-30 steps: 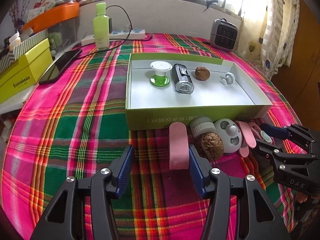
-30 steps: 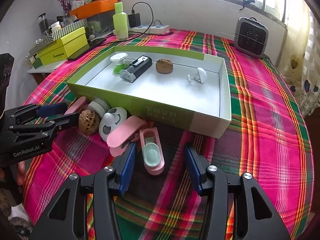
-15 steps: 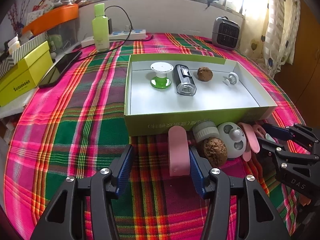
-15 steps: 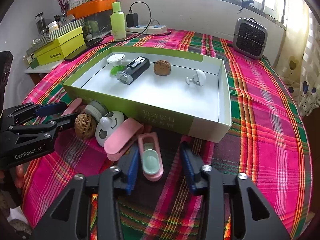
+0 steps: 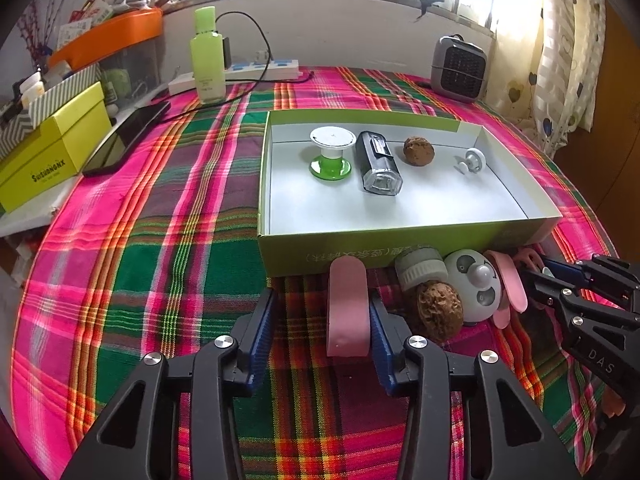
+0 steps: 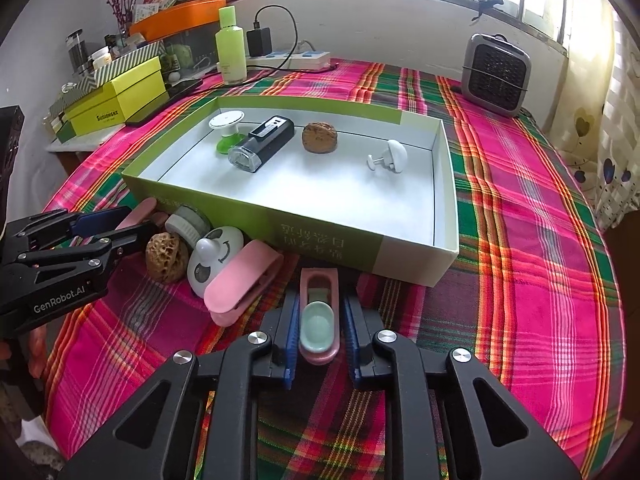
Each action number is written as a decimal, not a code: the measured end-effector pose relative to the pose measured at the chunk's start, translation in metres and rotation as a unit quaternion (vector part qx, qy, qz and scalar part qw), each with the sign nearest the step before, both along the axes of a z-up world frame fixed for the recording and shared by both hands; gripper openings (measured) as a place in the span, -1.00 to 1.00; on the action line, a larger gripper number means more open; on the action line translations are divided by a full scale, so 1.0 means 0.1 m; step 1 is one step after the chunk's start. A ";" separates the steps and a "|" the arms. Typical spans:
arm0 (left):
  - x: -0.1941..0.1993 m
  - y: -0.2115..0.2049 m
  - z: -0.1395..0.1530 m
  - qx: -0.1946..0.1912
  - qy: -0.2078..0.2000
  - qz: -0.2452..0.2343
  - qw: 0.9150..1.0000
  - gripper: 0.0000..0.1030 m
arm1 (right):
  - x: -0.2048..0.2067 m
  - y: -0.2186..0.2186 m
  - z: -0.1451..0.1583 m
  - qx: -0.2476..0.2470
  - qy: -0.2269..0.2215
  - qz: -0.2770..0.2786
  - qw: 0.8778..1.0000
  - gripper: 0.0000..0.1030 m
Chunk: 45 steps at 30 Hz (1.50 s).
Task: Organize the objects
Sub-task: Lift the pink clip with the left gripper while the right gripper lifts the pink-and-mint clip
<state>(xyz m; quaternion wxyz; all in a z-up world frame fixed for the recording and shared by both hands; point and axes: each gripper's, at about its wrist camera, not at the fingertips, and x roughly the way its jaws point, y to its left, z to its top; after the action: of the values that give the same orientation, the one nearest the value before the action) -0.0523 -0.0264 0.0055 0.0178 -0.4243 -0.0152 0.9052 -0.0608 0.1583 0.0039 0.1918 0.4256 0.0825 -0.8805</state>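
Right gripper (image 6: pixel 319 334): your jaws are closing on the pink-and-mint clip (image 6: pixel 319 316), blue pads at both its sides, on the worktop (image 6: pixel 520 280).
Left gripper (image 5: pixel 320 332): your jaws are closing; the pink case (image 5: pixel 347 306) lies between them, against the right pad.
Beside it: walnut (image 5: pixel 439 312), panda toy (image 5: pixel 474 285).
Beyond: green box (image 5: pixel 280 256) holding four items.

Two walnuts (image 6: pixel 319 137) (image 6: pixel 167 257); three pink clips (image 6: pixel 319 316) (image 6: pixel 244 280) (image 5: pixel 347 306); one green box (image 6: pixel 446 200); four items inside; two grippers (image 6: pixel 320 334) (image 5: pixel 322 332).
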 end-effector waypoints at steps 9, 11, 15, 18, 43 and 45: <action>0.00 -0.04 0.00 -0.007 0.000 0.010 1.000 -0.49 | 0.01 0.00 0.00 -0.002 0.000 -0.012 1.000 -0.64; 0.01 -0.04 0.00 -0.008 0.001 0.010 1.000 -0.54 | 0.01 0.00 0.00 -0.003 -0.001 -0.016 1.000 -0.64; 0.02 -0.05 0.00 -0.007 0.002 0.011 1.000 -0.69 | 0.02 0.01 0.00 -0.006 -0.003 -0.023 1.000 -0.64; 0.02 -0.05 0.01 -0.008 0.002 0.011 1.000 -0.69 | 0.02 0.01 0.00 -0.009 -0.004 -0.028 1.000 -0.64; 0.10 0.02 0.07 -0.002 0.009 -0.004 1.000 -0.69 | 0.08 0.08 0.07 -0.041 -0.004 -0.041 0.998 -0.64; 0.11 0.02 0.09 0.001 0.012 -0.005 1.000 -0.69 | 0.09 0.09 0.07 -0.044 -0.003 -0.041 0.998 -0.64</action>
<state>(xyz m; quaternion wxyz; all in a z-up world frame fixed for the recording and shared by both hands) -0.0413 -0.0242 0.0143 0.0225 -0.4133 -0.0139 0.9102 -0.0515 0.1676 0.0112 0.1746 0.4221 0.0253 -0.8892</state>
